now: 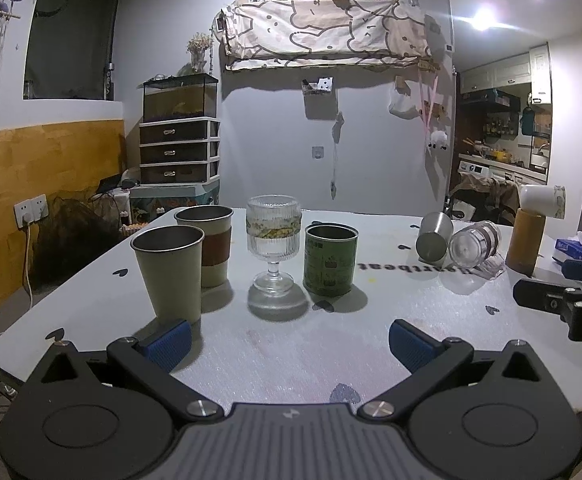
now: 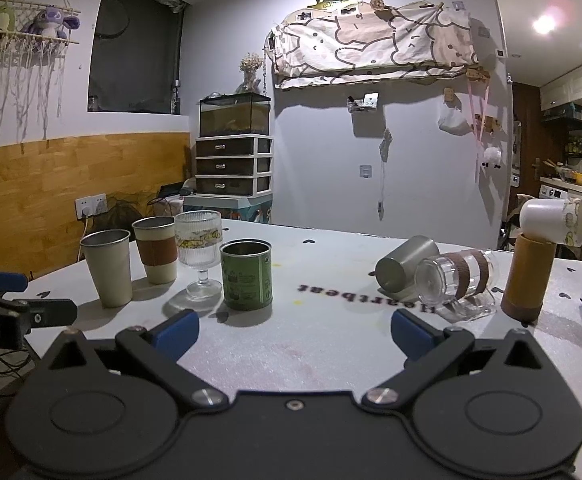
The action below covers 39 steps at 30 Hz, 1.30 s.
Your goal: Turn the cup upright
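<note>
Meanwhile, four upright cups [image 1: 169,271] stand empty on the table [image 2: 331,352]; a steel cup [image 2: 406,266] and clear cup [image 2: 453,278] lie toppled, touching. Both the left gripper [image 1: 289,340] and right gripper [image 2: 295,334] gape apart, holding nothing.

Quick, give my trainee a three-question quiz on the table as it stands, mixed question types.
1. True or false: the green tin lies on its side.
2. How many cups lie tipped over? A) none B) two C) four
3. Fill in: both the left tool and the right tool are ____.

Key:
1. False, it stands upright.
2. B: the steel cup and the clear cup.
3. Open, holding nothing.
</note>
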Motion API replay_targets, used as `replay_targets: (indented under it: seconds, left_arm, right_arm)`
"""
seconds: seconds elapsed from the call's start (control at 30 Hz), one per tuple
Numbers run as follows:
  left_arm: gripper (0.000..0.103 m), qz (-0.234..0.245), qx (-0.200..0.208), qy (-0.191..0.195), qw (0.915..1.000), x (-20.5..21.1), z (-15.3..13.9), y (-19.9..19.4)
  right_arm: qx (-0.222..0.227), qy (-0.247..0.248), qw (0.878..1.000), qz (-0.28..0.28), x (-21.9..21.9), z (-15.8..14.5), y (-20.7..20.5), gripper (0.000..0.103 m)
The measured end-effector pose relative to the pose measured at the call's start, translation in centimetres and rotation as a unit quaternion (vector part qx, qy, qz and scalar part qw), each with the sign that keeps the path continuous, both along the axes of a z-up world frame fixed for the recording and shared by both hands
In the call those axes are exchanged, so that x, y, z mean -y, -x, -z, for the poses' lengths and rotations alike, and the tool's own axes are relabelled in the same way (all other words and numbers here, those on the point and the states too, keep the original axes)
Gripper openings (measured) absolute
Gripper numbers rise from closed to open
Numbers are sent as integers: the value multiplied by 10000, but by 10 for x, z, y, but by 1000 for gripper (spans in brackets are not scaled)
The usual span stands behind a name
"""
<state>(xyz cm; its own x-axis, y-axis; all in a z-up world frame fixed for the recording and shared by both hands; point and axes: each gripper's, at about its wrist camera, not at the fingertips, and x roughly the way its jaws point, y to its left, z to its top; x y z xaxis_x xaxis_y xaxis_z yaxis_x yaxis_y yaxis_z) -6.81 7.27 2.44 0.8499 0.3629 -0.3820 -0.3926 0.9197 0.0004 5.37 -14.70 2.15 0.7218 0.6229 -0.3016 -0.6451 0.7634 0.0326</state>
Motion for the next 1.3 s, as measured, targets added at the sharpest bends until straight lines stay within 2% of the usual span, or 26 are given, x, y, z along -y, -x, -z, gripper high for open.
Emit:
replay_targets:
  seconds: [1.3]
  left_arm:
    - [103, -17, 18, 42, 10000, -1, 1, 2]
  right_arm:
    - [22, -9, 10000, -11, -2, 0, 7, 103]
